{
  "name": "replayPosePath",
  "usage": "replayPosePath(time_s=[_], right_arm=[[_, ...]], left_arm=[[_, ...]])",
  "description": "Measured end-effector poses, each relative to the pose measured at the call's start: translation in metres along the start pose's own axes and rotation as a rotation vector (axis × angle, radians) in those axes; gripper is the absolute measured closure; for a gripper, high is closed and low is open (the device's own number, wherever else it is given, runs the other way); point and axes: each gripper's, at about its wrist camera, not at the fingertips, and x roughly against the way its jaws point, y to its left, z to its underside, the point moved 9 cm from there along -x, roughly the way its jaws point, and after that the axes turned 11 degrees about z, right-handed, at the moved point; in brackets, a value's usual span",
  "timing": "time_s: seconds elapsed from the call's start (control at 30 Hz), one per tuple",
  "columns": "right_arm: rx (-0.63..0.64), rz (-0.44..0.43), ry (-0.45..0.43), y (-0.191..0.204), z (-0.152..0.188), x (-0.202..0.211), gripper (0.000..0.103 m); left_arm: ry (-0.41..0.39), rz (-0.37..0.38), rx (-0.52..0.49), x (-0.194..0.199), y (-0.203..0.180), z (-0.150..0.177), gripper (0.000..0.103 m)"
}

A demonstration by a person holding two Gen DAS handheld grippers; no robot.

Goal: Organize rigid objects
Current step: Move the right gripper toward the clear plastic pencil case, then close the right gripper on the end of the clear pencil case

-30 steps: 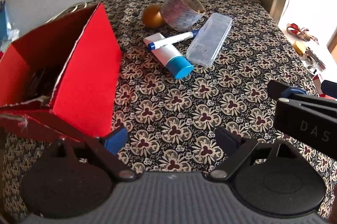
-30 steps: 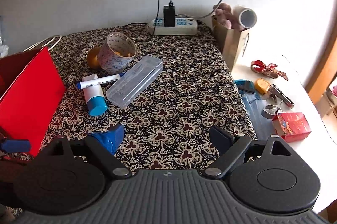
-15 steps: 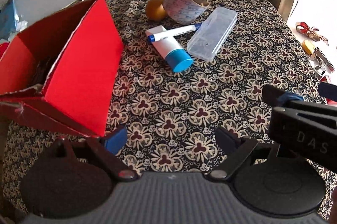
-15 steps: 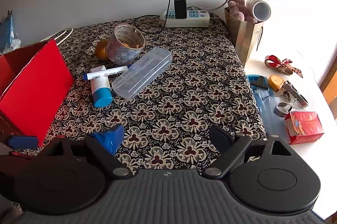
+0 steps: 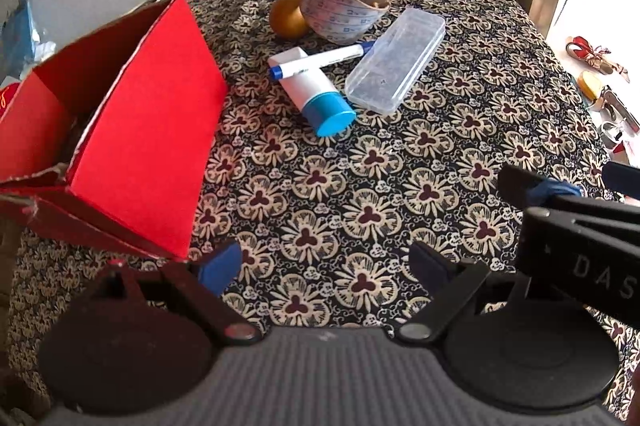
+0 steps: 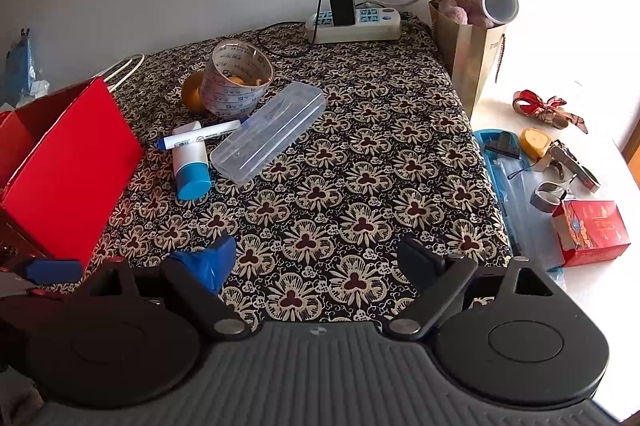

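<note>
Red box (image 5: 132, 130) interior — dark, contents unreadable — left edge cropped.

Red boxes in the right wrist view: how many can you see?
2. The big open red box stands at the cloth's left edge; the small red box lies on the white surface at right. Others may be hidden.

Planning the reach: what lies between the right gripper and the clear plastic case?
Only bare patterned cloth lies between the right gripper and the clear plastic case; the right wrist view shows it.
</note>
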Motion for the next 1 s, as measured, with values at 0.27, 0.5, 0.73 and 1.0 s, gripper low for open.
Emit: replayPosePath(time_s=[0.27,0.5,0.73,1.0], right_arm=[[-0.028,-0.044,0.029,-0.001,0.001,-0.012,0.031],[-0.114,-0.088,0.084,-0.009,-0.023,-0.038,0.035],[-0.192,-0.183,0.148,0.0,-0.066,-0.077,0.042],[-0.254,-0.211,0.199,0.015,-0.104,-0.129,0.056]], left_arm=[[-0.009,0.022,-0.027,-0.006,-0.003,0.002,0.012],[-0.116,0.088,-0.119,-0.012,-0.004,-0.021,0.013],[-0.214,0.179,-0.221,-0.025,-0.017,-0.068,0.013],[-0.221,0.244,-0.367,-0.071,-0.037,-0.108,0.013]])
